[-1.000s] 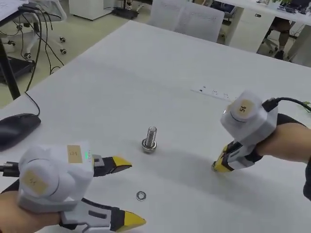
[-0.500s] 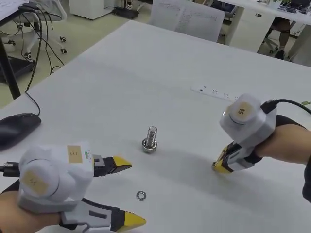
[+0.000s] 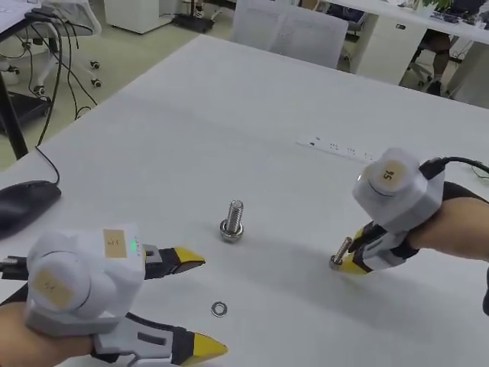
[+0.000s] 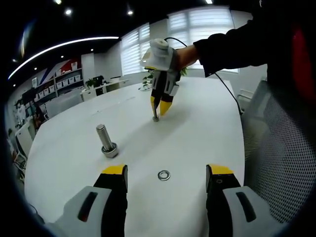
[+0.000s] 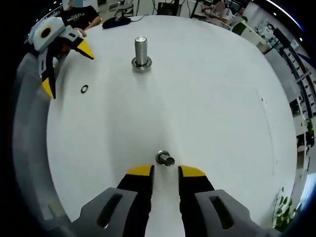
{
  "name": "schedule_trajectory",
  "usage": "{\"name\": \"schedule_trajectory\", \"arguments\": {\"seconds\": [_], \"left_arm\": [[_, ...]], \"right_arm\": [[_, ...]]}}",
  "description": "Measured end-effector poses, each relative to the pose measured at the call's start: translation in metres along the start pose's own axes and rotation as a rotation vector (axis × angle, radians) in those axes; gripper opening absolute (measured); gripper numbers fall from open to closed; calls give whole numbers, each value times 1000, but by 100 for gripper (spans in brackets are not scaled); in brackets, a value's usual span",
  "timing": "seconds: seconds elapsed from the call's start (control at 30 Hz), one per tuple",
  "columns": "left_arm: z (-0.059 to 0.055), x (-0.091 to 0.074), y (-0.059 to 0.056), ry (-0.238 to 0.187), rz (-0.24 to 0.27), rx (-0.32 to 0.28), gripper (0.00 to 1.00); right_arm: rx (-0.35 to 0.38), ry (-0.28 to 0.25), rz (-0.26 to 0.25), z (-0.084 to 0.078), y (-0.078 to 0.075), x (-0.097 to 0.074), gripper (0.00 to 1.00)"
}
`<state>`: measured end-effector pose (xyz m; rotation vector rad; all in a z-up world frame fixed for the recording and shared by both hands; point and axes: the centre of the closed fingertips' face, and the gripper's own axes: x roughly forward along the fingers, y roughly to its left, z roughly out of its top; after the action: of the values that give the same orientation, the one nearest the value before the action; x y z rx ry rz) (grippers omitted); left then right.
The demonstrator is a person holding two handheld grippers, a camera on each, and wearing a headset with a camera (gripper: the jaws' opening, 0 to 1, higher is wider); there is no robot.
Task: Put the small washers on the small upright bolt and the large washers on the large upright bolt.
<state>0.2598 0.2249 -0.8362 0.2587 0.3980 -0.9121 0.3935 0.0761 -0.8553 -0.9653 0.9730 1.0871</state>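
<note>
Small washer lies flat on the table between the wide-spread jaws of the left gripper, near the large bolt, and may skid away when pinched, while the right gripper, jaws slightly parted, could topple the small bolt at its tips

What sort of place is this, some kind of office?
Probably an office or lab workroom: a large white table serves as the bench, a computer mouse with its cable lies at one edge, and a mesh chair stands beside it.
</note>
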Motion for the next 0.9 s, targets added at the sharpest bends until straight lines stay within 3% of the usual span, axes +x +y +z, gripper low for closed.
{"name": "schedule_trajectory", "arguments": {"seconds": [0.47, 0.9], "left_arm": [[4, -1, 0, -9, 4, 9, 64], [7, -2, 0, -13, 4, 15, 64]], "right_arm": [[19, -11, -16, -11, 10, -14, 24], [8, -3, 4, -17, 28, -14, 26]]}}
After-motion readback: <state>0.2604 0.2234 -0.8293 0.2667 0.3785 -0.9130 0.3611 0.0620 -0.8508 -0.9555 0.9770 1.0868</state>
